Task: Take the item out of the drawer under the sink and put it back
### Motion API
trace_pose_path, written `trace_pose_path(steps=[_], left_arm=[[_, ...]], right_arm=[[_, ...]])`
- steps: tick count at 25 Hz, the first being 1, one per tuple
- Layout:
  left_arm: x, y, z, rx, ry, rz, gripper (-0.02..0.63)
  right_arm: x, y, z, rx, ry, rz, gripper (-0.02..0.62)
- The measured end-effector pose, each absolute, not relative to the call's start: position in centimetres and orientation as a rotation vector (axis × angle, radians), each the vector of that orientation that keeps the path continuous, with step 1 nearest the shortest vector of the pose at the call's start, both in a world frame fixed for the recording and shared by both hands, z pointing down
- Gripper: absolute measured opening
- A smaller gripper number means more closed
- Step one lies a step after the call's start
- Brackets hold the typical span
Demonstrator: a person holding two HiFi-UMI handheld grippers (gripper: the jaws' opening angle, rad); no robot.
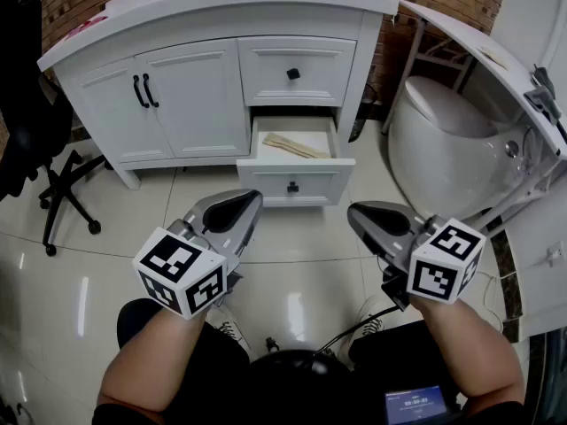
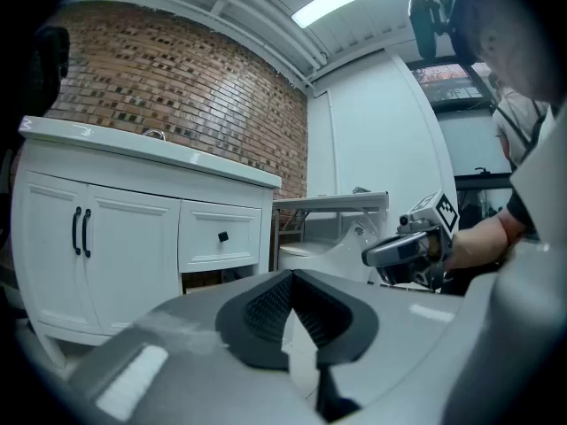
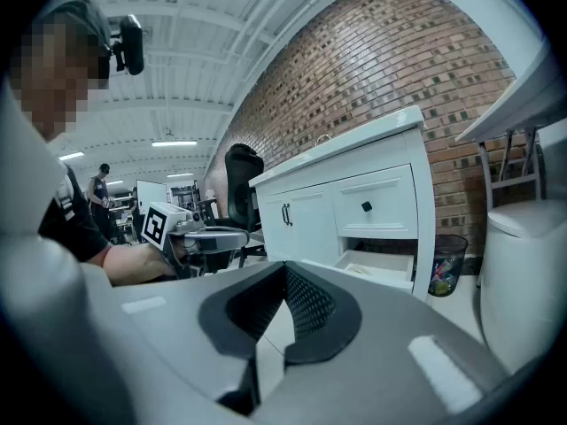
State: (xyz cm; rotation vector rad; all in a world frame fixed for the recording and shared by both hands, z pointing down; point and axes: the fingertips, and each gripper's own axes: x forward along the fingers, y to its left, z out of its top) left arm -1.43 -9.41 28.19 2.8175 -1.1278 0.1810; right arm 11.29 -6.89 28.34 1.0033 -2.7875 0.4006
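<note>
In the open lower drawer (image 1: pixel 294 182) under the sink lies the flat tan item (image 1: pixel 295 145), well apart from the left gripper (image 1: pixel 241 204) and right gripper (image 1: pixel 361 214), both pressed together, empty. Jaws reaching in unspread would likely just shove it backward.

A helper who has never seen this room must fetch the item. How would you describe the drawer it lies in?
Find the white vanity, left of the toilet. Two drawers are stacked on its right side. Take the lower drawer: it alone is pulled open, with a pale tan item inside, while the upper drawer is shut.
</note>
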Motion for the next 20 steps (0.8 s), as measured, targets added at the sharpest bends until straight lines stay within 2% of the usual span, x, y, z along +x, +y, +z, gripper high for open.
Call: trace_pose_path(steps=[20], left_arm=[[0.1,-11.0,27.9,2.81,-1.032,0.115,0.006]], right_arm=[[9.6,-9.5,28.5,0.969,-2.808,0.458,0.008]])
